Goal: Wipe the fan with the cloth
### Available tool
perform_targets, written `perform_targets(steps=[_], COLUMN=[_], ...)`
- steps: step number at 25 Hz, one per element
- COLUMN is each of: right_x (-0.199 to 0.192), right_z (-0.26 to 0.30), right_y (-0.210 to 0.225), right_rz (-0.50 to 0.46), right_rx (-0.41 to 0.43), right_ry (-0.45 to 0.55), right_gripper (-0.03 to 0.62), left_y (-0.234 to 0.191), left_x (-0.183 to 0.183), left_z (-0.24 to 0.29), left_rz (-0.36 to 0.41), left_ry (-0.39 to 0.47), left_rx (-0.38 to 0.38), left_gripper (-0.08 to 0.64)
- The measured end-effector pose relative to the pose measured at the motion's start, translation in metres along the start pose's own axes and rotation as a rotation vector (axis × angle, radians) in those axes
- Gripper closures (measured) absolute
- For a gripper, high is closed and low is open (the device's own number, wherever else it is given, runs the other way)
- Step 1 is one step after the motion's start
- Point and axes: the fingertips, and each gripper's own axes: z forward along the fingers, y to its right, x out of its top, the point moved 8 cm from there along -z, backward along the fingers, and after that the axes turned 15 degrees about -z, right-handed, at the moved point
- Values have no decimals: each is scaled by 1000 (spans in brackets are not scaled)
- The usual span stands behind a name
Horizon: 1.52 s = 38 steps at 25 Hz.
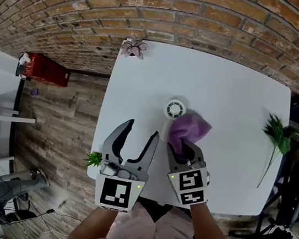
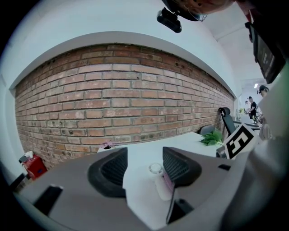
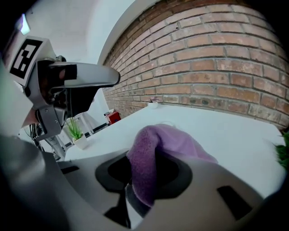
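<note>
A small white hand fan [image 1: 175, 110] rests on the white table [image 1: 236, 96], its round head towards the wall and its handle pointing back at me. A purple cloth [image 1: 188, 129] bunches over the handle's right side, touching the fan. My right gripper [image 1: 182, 146] is shut on the cloth's near end; in the right gripper view the cloth [image 3: 156, 151] hangs over and between the jaws. My left gripper [image 1: 138, 135] stands open just left of the handle, holding nothing. In the left gripper view the fan [image 2: 158, 179] shows ahead between the open jaws, close to the right one.
A small green potted plant [image 1: 94, 159] sits at the table's near left edge, a pink flower pot [image 1: 133, 47] at the far left corner, and a leafy sprig [image 1: 276, 136] on the right. A brick wall runs behind. A red object [image 1: 47, 69] lies on the floor at left.
</note>
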Motion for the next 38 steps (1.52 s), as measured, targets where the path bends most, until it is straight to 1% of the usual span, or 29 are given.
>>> perform_targets(steps=[6,10,13,16,19,23,25,27,30,32,35,38], right_x=[10,19,23,22,15,8,6,5,-1,-6,-13,-17], right_z=[12,20,14,-4,-30,-65,-78,-86,-90,-86,-76,-69], right_y=[-14,-19,-13,3,27,58,66,71,71,70,68,68], right_rz=[0,17,38,77,90,101,105,108,116,120,128,132], right_rx=[103,186,197,171,102,1,-34,-51,-52,-37,-11,10], right_ry=[52,116,158,184,185,181,186,189,175,158,131,107], right_gripper=[483,483,483,483,483,483,483,483,483,482,483,482], left_y=[-1,-1,0,3,12,27,33,35,30,22,8,-4], left_x=[10,16,21,25,24,15,8,-2,-26,-44,-70,-87], left_z=[-2,-5,-7,-6,-2,7,15,26,46,59,76,89], left_rz=[26,47,52,70,85,96,116,144,154,154,183,191], left_ry=[12,17,27,26,13,-44,-64,-104,-224,-310,-435,-520], left_rx=[26,48,58,52,31,-2,-24,-44,-79,-94,-101,-111], left_gripper=[311,311,311,311,310,304,302,298,282,267,259,256])
